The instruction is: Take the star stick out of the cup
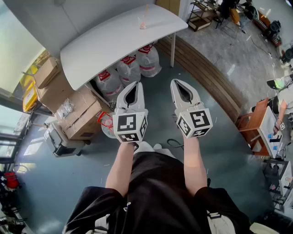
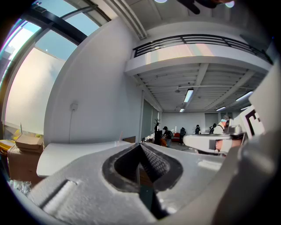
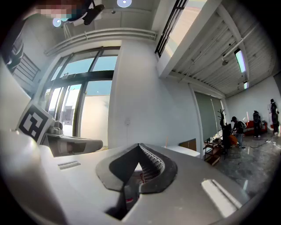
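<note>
The task has not begun. The large white round-cornered table (image 1: 114, 41) stands well ahead of the person. Below the table are brown cardboard boxes (image 1: 78, 114) and clear water jugs with red labels (image 1: 130, 68). Well short of the table's near edge, the white left gripper (image 1: 136, 84) and the white right gripper (image 1: 176, 82) hang side by side. Each has its jaws pressed together with nothing between them. On the table's far side stands the small clear plastic cup (image 1: 143, 25). The thin orange star stick (image 1: 146, 10) rises upright out of it, its top too small to make out. By my judgement the whole job is left: getting to the table, parting one pair of jaws, closing on the stick and lifting it clear. Only the head view shows the cup, the floor layout and the storage under the table. The gripper views look level across the tabletop, where the stick is a faint sliver. They confirm the meeting jaw tips and add tall windows and distant people beyond the table.
</note>
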A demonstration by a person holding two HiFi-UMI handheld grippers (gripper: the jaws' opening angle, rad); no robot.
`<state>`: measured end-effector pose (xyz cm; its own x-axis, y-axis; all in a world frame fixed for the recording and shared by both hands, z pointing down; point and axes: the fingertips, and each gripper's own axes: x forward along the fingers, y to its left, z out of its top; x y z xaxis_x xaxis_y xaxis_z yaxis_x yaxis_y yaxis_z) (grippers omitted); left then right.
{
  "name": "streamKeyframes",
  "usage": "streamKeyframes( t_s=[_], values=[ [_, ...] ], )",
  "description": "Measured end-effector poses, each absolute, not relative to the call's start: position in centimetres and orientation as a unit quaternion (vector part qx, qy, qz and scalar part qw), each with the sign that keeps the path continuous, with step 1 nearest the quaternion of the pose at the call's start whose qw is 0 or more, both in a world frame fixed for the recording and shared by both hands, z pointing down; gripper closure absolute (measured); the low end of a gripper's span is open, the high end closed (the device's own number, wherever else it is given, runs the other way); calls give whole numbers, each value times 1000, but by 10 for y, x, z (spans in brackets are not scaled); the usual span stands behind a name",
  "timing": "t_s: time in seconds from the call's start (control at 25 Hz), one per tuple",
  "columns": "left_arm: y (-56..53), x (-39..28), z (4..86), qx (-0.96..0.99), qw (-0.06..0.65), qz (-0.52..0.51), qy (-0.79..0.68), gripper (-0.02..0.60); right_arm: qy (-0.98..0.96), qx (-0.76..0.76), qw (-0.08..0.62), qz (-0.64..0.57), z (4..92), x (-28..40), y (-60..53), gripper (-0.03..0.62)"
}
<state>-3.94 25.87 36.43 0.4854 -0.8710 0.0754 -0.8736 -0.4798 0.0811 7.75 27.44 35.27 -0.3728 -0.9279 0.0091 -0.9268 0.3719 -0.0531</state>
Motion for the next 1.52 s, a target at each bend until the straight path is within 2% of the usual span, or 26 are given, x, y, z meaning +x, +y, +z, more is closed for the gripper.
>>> streamKeyframes(
  t_s=[0.6, 1.0, 1.24, 1.52],
  values=[
    [261, -15, 362, 861, 46, 9, -506, 583, 818, -574, 34, -33, 355, 114, 272, 588],
    [230, -23, 360, 856, 49, 1, -514, 583, 830, -557, 26, -22, 349, 112, 244, 588],
    [190, -15, 371, 855, 59, -4, -515, 583, 818, -575, 21, -17, 352, 133, 201, 588],
    [94, -16, 389, 855, 57, -11, -515, 582, 822, -568, 19, -21, 377, 129, 105, 588]
  ],
)
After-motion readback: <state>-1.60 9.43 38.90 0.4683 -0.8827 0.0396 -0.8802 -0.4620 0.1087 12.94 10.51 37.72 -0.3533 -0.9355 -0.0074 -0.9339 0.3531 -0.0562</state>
